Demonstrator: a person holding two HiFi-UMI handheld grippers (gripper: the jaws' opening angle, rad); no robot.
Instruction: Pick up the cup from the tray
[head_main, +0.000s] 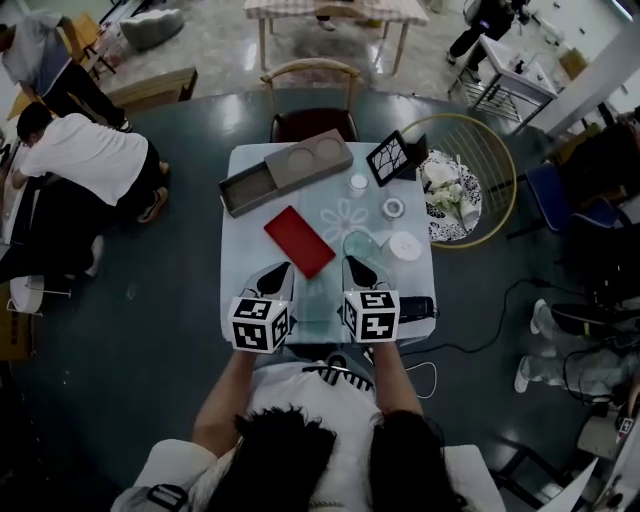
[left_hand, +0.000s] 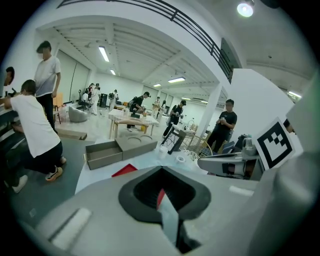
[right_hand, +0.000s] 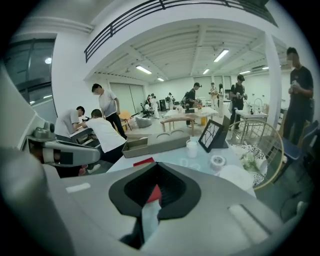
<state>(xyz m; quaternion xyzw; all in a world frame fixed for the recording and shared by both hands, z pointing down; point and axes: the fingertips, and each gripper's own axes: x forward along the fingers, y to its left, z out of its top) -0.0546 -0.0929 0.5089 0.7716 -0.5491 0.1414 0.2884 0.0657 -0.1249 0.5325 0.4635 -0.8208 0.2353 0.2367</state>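
Red tray central, left gripper, right gripper closed by table edge

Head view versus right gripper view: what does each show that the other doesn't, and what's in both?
Only the head view: both black-and-white marker cubes and the person's dark hair. Only the right gripper view: the white ceiling strip lights. Both: the grey rectangular tray, the flat red rectangle and the small white cup.

Grey left tongs, grey right tongs, black-white marker cubes
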